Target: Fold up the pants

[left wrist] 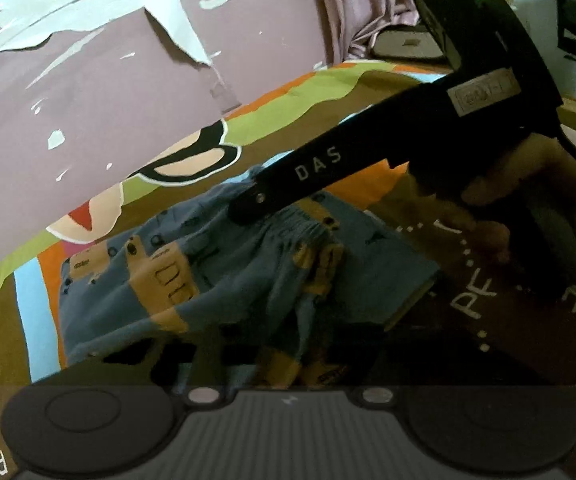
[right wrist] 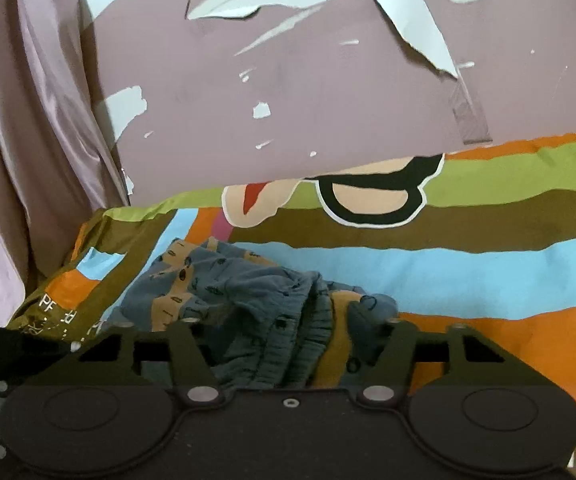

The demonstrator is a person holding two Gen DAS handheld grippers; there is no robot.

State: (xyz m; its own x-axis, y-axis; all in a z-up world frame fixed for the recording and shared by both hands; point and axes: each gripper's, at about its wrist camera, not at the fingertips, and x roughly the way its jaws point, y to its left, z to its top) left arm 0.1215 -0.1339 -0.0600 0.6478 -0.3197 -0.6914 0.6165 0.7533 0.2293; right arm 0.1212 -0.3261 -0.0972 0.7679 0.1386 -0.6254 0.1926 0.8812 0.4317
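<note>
Crumpled blue cotton pants bunch between the right gripper fingers

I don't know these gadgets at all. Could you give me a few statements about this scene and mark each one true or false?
1. The pants are blue with tan patches. True.
2. The pants hang on a rack. False: they lie crumpled on a striped bedsheet.
3. The right tool reaches the pants' waistband. True.
4. The wall is freshly painted. False: its mauve paint is peeling in patches.
5. The pants are folded flat. False: they are bunched up.
</note>
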